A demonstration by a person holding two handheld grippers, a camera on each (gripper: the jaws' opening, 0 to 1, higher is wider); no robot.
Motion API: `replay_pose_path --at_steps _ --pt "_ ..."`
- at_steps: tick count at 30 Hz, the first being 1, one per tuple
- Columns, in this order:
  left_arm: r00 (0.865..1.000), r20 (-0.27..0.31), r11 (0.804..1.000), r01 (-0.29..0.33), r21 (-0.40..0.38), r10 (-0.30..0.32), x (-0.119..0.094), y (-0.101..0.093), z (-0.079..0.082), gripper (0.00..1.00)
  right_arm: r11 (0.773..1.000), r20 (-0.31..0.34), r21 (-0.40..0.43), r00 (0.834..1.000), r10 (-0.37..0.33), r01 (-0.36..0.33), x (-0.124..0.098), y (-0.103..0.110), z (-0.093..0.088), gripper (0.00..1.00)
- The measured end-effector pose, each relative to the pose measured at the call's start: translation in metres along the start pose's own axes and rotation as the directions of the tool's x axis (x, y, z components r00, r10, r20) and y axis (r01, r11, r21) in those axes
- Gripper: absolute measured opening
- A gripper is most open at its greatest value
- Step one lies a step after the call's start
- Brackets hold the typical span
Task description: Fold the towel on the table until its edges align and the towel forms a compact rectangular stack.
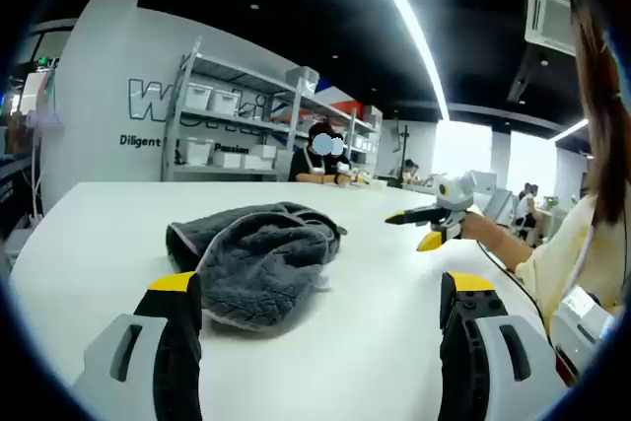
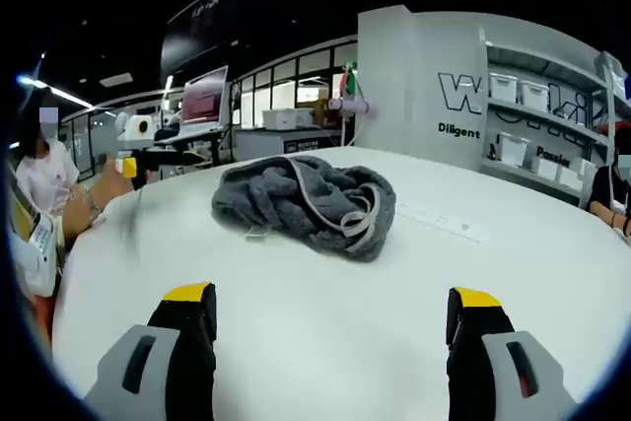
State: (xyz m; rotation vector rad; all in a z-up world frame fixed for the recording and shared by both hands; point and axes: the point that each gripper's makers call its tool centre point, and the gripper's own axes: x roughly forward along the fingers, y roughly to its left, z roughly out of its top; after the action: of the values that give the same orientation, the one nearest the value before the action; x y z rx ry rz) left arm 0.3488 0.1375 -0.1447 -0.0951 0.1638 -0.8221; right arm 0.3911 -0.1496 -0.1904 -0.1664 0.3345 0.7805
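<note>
In the left gripper view, the left gripper [image 1: 320, 327] hangs low over the white table [image 1: 394, 342] with its yellow-tipped jaws spread wide and nothing between them. The grey towel [image 1: 258, 261] lies crumpled in a loose heap just ahead, its near edge close beside the left jaw, so this gripper looks placed to reach for a corner. Across the table, the right gripper [image 1: 426, 226] comes in from the right side, held in the person's hand [image 1: 478, 227] and raised clear of the surface, well apart from the towel. Whether its jaws are parted cannot be told from here. Shelves with white bins [image 1: 227, 130] stand behind.

In the right gripper view, the right gripper's own jaws rise from the bottom, spread wide and empty. The towel sits near the middle of the table, bunched, with a pale hem looping over its folds; no edges align yet. The left gripper appears at the far left, above the table edge. Judging from this, folding has not begun and the heap first needs spreading flat.
</note>
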Motion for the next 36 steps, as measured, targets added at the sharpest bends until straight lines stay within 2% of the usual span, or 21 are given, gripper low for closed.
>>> replay_pose_path --at_steps 36 --pt "1.0 -0.007 1.0 -0.004 0.005 0.004 0.0 0.0009 -0.0013 0.99 1.0 -0.001 -0.002 1.0 -0.004 0.004 0.0014 -0.0014 -0.0007 0.98"
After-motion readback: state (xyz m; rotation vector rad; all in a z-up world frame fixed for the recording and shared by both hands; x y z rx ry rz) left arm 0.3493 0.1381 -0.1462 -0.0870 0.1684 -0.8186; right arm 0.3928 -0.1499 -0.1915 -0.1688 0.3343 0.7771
